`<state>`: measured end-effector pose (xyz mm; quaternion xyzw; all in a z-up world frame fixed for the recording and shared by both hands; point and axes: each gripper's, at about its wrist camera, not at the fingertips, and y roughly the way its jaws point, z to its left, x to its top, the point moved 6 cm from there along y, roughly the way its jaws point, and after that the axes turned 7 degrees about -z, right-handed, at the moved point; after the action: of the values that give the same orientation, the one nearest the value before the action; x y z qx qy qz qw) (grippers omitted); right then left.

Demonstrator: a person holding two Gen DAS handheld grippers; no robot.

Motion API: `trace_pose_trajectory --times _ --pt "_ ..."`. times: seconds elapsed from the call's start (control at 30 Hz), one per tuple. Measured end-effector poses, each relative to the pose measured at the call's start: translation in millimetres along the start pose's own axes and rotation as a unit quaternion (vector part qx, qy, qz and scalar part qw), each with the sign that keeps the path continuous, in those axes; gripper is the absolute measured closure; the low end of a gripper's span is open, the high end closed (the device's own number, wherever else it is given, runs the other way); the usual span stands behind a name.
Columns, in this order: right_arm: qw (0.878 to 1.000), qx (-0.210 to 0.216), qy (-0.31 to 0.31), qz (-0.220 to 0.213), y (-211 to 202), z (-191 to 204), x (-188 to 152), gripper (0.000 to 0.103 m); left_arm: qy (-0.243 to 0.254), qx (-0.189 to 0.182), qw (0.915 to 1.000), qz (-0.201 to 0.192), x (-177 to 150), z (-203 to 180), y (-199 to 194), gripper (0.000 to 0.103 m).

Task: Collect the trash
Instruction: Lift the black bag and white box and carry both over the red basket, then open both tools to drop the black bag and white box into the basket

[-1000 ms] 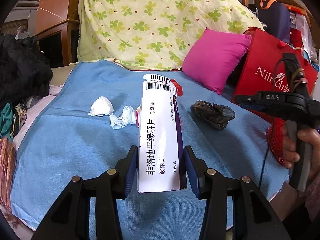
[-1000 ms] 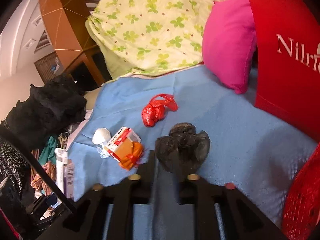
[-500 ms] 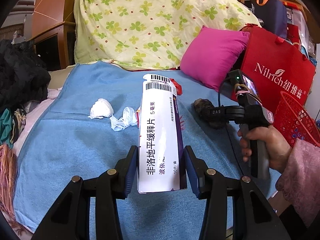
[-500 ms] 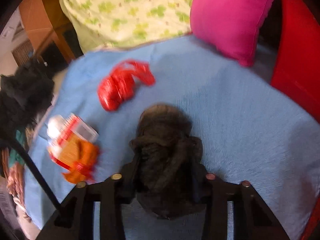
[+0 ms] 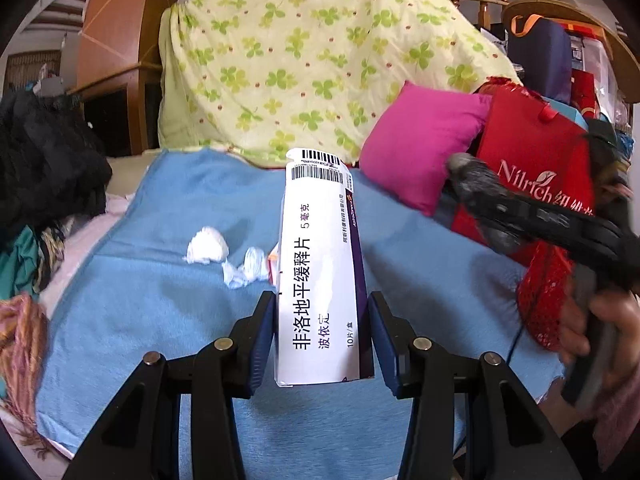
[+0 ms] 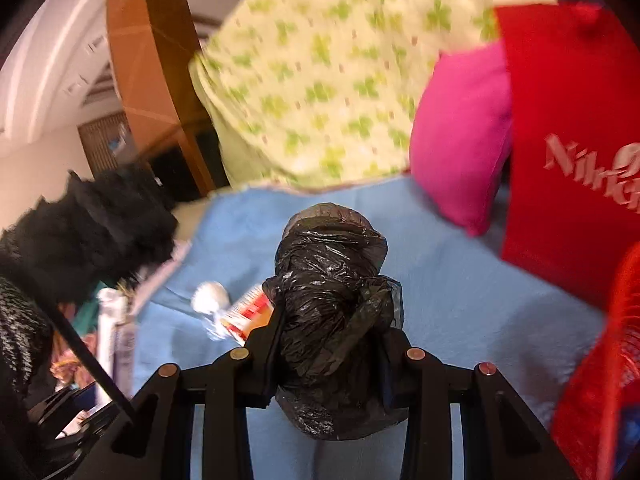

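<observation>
both grippers loaded over the blue blanket

everything here sits around the blue blanket [image 5: 152, 304] spread across the bed. off its left edge lies a heap of black clothing [image 5: 44, 172] and some mixed fabrics. on the blanket's left half, a white crumpled tissue [image 5: 207, 245] rests beside a second, twisted tissue wad [image 5: 246, 268], the two just about touching. in the right wrist view a red and white carton [image 6: 250, 312] shows partly, lying on the blanket next to the tissue and half hidden behind the gripper's load.

over the middle of the blanket the left gripper [image 5: 322, 338] is clamped on a white medicine box [image 5: 320, 276], its blue pads [image 5: 262, 338] pressed against both long sides. the box stands upright between them, barcode end up, clear of the blanket as far as i can tell.

behind the blanket a clover-print quilt [image 5: 312, 60] is draped high, and a magenta pillow [image 5: 420, 148] leans at the blanket's far right corner against a red gift bag [image 5: 532, 160].

over the blanket's right side the right gripper [image 6: 332, 344] is closed around a balled-up black plastic bag [image 6: 332, 292], which bulges out above and below the fingers and is held up off the blanket. in the left wrist view that gripper appears blurred, with the person's right hand [image 5: 596, 320] on its handle. at the blanket's right edge stands a red mesh basket [image 5: 548, 292], just beside the gift bag.
</observation>
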<state>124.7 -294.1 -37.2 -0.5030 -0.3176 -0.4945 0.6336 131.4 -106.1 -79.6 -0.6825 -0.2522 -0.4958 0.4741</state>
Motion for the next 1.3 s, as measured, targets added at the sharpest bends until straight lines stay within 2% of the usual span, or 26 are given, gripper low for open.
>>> trace_pose_trajectory --times 0.2,0.33,0.5,0.7,0.9,1.0,1.13,1.2,1.27,1.3 --pt "0.997 -0.007 -0.003 -0.074 -77 -11 8 0.063 0.033 -0.002 0.9993 -0.016 24 -39 -20 0.055" --pt "0.993 -0.019 0.009 -0.114 -112 -30 18 0.063 0.052 -0.016 0.998 -0.032 40 -69 -32 0.055" --pt "0.99 -0.04 0.034 -0.134 -137 -63 24 0.063 0.077 -0.038 0.9955 -0.042 52 -107 -37 0.055" --pt "0.984 -0.063 0.07 -0.153 -162 -109 28 0.063 0.089 -0.083 0.992 -0.035 58 -153 -27 0.055" --pt "0.973 -0.084 0.13 -0.17 -187 -161 28 0.061 0.099 -0.155 0.9826 -0.024 60 -213 -15 0.055" --pt "0.967 -0.089 0.167 -0.17 -195 -185 26 0.061 0.104 -0.203 0.9735 -0.007 58 -249 -5 0.055" --pt "0.957 -0.088 0.223 -0.164 -200 -214 20 0.059 0.112 -0.239 0.9643 0.019 51 -287 14 0.054" --pt "0.951 -0.092 0.248 -0.159 -201 -227 17 0.053 0.112 -0.257 0.9591 0.041 43 -304 26 0.054" --pt "0.945 -0.095 0.271 -0.158 -202 -237 14 0.039 0.118 -0.261 0.9563 0.057 36 -317 38 0.053" --pt "0.943 -0.097 0.279 -0.156 -203 -242 13 0.037 0.123 -0.261 0.9552 0.067 32 -322 44 0.05"
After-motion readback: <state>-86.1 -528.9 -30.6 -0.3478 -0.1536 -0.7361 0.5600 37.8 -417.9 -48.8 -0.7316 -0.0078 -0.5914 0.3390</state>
